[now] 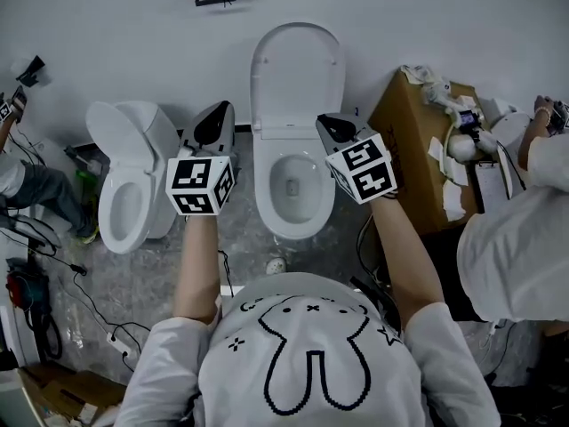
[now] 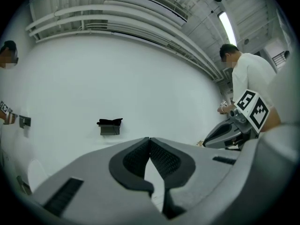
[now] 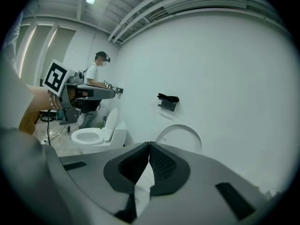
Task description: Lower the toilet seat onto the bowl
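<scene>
Grey speckled floor (image 1: 240,229) lies under the person, whose two forearms reach out over it toward a white toilet set against the back wall.

The left gripper (image 1: 220,107) is clenched, its pads pressed together on nothing, and it hovers just beside the bowl's (image 1: 267,205) left flank. The right gripper (image 1: 322,119) is clenched and empty as well, hanging near the bowl's right rear corner. Neither touches the toilet.

Beyond them the toilet seat (image 1: 296,74) is up, resting against the wall (image 1: 133,43) behind the bowl.

With both grippers closed, I judge they can only nudge or hook the seat, not hold it. The glazed rounded edge could let a tip slide off. Pushed past its balance point with nothing braking it, the seat would likely drop and bang down on the rim.

The seat stands upright, broad face turned toward the person. Its long axis runs up the wall, hinge end low at the back of the bowl and rounded free end on top.
</scene>
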